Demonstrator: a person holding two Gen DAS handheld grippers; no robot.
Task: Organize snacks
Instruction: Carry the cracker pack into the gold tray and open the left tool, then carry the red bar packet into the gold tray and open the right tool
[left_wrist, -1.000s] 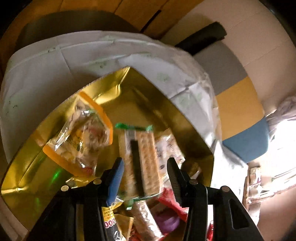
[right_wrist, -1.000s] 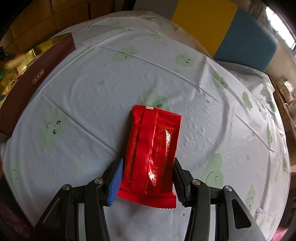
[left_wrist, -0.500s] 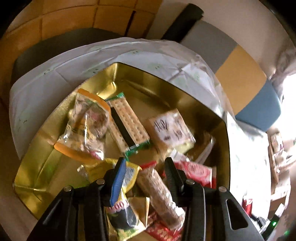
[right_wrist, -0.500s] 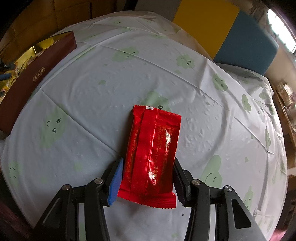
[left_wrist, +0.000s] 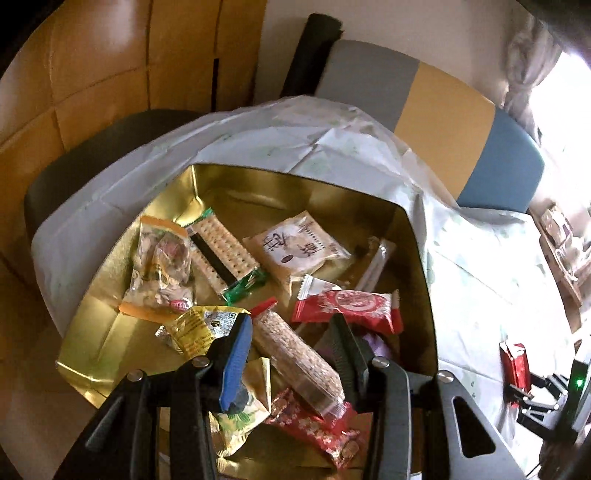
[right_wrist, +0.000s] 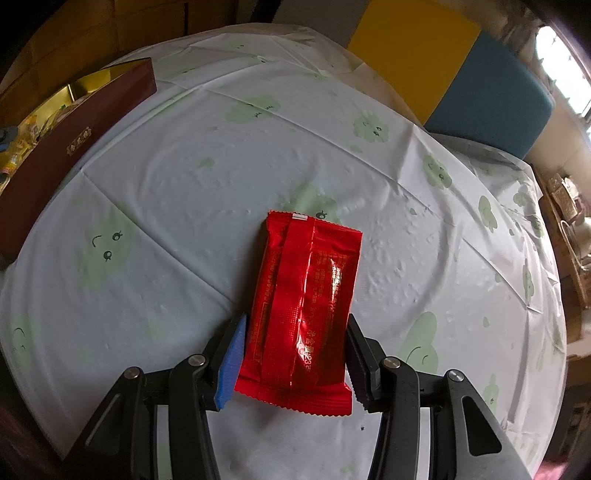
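Observation:
An open box (left_wrist: 419, 240) with a gold lining holds several wrapped snacks: a cracker pack (left_wrist: 223, 254), a nut bag (left_wrist: 160, 266), a red packet (left_wrist: 351, 306) and a clear-wrapped cereal bar (left_wrist: 295, 354). My left gripper (left_wrist: 290, 325) hovers over the near end of the box, open, with the cereal bar lying in the gap below its fingers. My right gripper (right_wrist: 295, 321) is shut on a red foil snack packet (right_wrist: 306, 295) just over the white tablecloth (right_wrist: 184, 177). In the left wrist view that red foil snack packet (left_wrist: 513, 363) shows at the far right.
The box's dark red outer wall (right_wrist: 74, 147) lies at the left edge of the round table. Chairs with yellow (right_wrist: 410, 51) and blue (right_wrist: 491, 96) backs stand behind the table. A dark chair (left_wrist: 92, 162) sits beyond the box. Cluttered shelving (right_wrist: 565, 199) is at the right.
The cracker pack that sat between my left fingers now lies in the box. The left gripper has drawn back, rolled and risen a little. The right gripper and its red packet have not moved.

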